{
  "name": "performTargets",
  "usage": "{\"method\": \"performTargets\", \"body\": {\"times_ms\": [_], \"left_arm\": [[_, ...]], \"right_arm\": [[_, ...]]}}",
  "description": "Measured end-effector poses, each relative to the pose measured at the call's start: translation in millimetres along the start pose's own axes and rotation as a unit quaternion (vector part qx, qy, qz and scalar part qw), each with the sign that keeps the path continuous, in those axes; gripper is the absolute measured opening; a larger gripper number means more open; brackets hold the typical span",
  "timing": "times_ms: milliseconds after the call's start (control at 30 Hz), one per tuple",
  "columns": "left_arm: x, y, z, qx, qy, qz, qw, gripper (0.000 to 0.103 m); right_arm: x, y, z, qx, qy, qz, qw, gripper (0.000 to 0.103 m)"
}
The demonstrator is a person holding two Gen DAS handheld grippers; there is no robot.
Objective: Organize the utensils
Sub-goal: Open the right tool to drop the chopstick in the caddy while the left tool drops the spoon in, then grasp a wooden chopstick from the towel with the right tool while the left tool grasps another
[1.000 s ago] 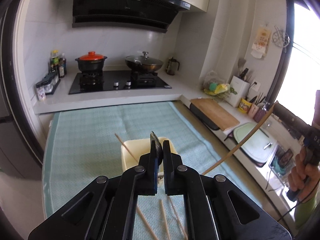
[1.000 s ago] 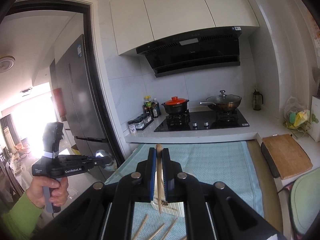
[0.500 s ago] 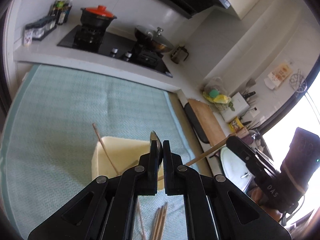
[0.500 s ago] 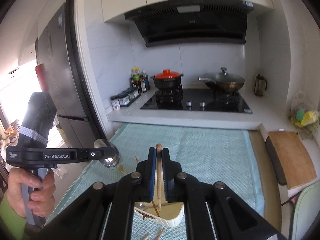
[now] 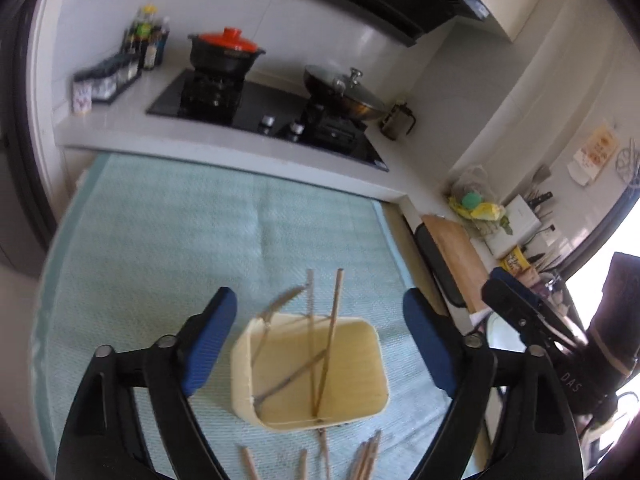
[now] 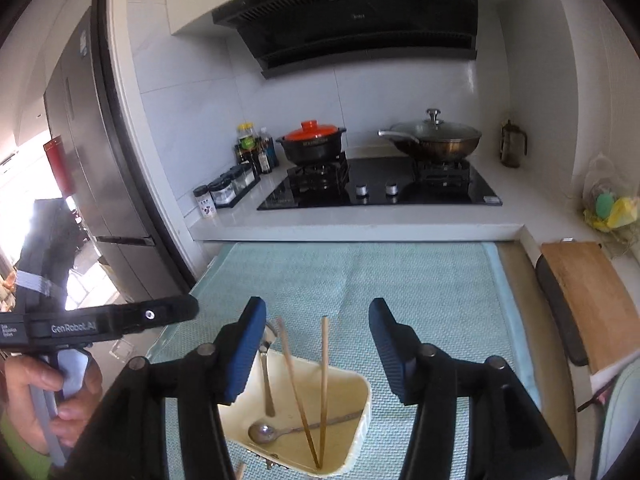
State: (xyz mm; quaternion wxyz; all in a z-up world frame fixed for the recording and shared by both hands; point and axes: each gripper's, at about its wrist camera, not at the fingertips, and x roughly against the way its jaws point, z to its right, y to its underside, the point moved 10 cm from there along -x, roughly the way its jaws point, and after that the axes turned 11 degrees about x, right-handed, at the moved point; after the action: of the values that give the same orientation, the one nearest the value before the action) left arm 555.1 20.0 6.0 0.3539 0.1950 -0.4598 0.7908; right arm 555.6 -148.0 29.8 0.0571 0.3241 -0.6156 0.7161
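Both my grippers, the left gripper (image 5: 316, 340) and the right gripper (image 6: 316, 354), are opening with nothing pinched, above the cream bin (image 6: 360, 436) on the teal mat (image 6: 420, 292), where chopsticks (image 6: 323, 380) and spoons (image 6: 260, 434) now lean inside.

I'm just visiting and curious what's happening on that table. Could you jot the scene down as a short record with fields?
Surface: pale green mat
Container: cream bin on the mat
In the bin: two chopsticks leaning on its walls, two metal spoons
Loose on mat: more chopsticks in front of the bin
Left gripper: jaws opening, nothing between them
Right gripper: jaws opening, pads clear of the chopsticks
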Motion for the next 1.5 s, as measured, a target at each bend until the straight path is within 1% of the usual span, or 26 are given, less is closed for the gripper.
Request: {"method": "performTargets", "body": {"times_ms": [33, 67, 100, 133, 167, 233, 267, 367, 433, 500, 600, 667, 733, 800, 900, 967, 1000, 1033, 1100, 1133, 1167, 1233, 1300, 1367, 1400, 1500], "left_arm": [[14, 1, 2, -0.021, -0.017, 0.017, 0.9995, 0.096], [26, 4, 4, -0.043, -0.032, 0.032, 0.9981, 0.099], [39, 11, 3, -0.065, -0.049, 0.045, 0.9957, 0.101], [50, 17, -1, -0.082, -0.07, 0.056, 0.9926, 0.102], [60, 27, -6, -0.098, -0.096, 0.069, 0.9881, 0.103], [76, 51, -22, -0.119, -0.163, 0.086, 0.9755, 0.103], [83, 66, -31, -0.127, -0.183, 0.092, 0.9706, 0.103], [98, 120, -52, -0.148, -0.201, 0.093, 0.9641, 0.103], [105, 158, -73, -0.141, -0.229, 0.093, 0.9586, 0.103], [107, 195, -91, -0.131, -0.247, 0.083, 0.9567, 0.103], [104, 246, -111, -0.108, -0.243, 0.066, 0.9617, 0.102], [100, 273, -121, -0.097, -0.242, 0.059, 0.9635, 0.102], [96, 290, -126, -0.092, -0.249, 0.062, 0.9621, 0.102], [92, 304, -129, -0.086, -0.247, 0.06, 0.9633, 0.102], [81, 323, -132, -0.091, -0.244, 0.028, 0.965, 0.102], [75, 330, -134, -0.099, -0.245, 0.007, 0.9644, 0.102], [74, 333, -137, -0.091, -0.243, 0.002, 0.9659, 0.102], [74, 334, -139, -0.077, -0.233, 0.0, 0.9693, 0.102], [72, 336, -141, -0.047, -0.202, -0.007, 0.9783, 0.102], [71, 336, -143, -0.033, -0.188, -0.012, 0.9816, 0.102], [69, 337, -145, -0.021, -0.181, -0.017, 0.9832, 0.102], [66, 336, -151, -0.008, -0.182, -0.02, 0.9831, 0.102], [64, 335, -153, -0.01, -0.187, -0.017, 0.9821, 0.102], [61, 334, -153, -0.018, -0.197, -0.018, 0.9802, 0.102], [58, 332, -152, -0.024, -0.201, -0.019, 0.979, 0.102], [46, 324, -149, -0.041, -0.213, -0.019, 0.976, 0.102]], "right_arm": [[13, -1, -2, 0.009, 0.007, 0.007, 1.0, 0.061], [27, 1, -4, 0.016, 0.011, 0.013, 1.0, 0.066], [39, 4, -7, 0.021, 0.01, 0.018, 1.0, 0.069], [52, 12, -11, 0.027, 0.008, 0.019, 0.999, 0.071], [62, 22, -15, 0.032, 0.006, 0.018, 0.999, 0.072], [80, 48, -21, 0.039, 0.005, 0.006, 0.999, 0.074], [88, 65, -25, 0.041, 0.004, -0.002, 0.999, 0.074], [108, 116, -30, 0.051, 0.012, -0.015, 0.999, 0.075], [118, 152, -31, 0.055, 0.034, -0.022, 0.998, 0.075], [125, 191, -33, 0.051, 0.049, -0.035, 0.997, 0.075], [129, 245, -39, 0.03, 0.054, -0.054, 0.997, 0.075], [129, 275, -43, 0.014, 0.057, -0.068, 0.996, 0.075], [127, 302, -47, 0.0, 0.054, -0.081, 0.995, 0.075], [123, 326, -48, -0.011, 0.058, -0.099, 0.993, 0.075], [117, 352, -46, -0.026, 0.05, -0.121, 0.991, 0.075], [115, 362, -42, -0.046, 0.04, -0.125, 0.99, 0.075], [114, 366, -39, -0.054, 0.042, -0.129, 0.989, 0.075], [114, 370, -36, -0.06, 0.048, -0.132, 0.988, 0.075], [112, 376, -28, -0.073, 0.053, -0.139, 0.986, 0.075], [111, 379, -23, -0.085, 0.052, -0.141, 0.985, 0.075], [111, 381, -20, -0.097, 0.052, -0.138, 0.984, 0.075], [113, 382, -14, -0.114, 0.055, -0.133, 0.983, 0.075], [114, 382, -9, -0.124, 0.063, -0.13, 0.982, 0.074], [111, 381, -7, -0.129, 0.062, -0.13, 0.981, 0.073], [109, 379, -7, -0.13, 0.06, -0.131, 0.981, 0.067], [97, 373, -8, -0.133, 0.051, -0.134, 0.981, 0.055]]}}
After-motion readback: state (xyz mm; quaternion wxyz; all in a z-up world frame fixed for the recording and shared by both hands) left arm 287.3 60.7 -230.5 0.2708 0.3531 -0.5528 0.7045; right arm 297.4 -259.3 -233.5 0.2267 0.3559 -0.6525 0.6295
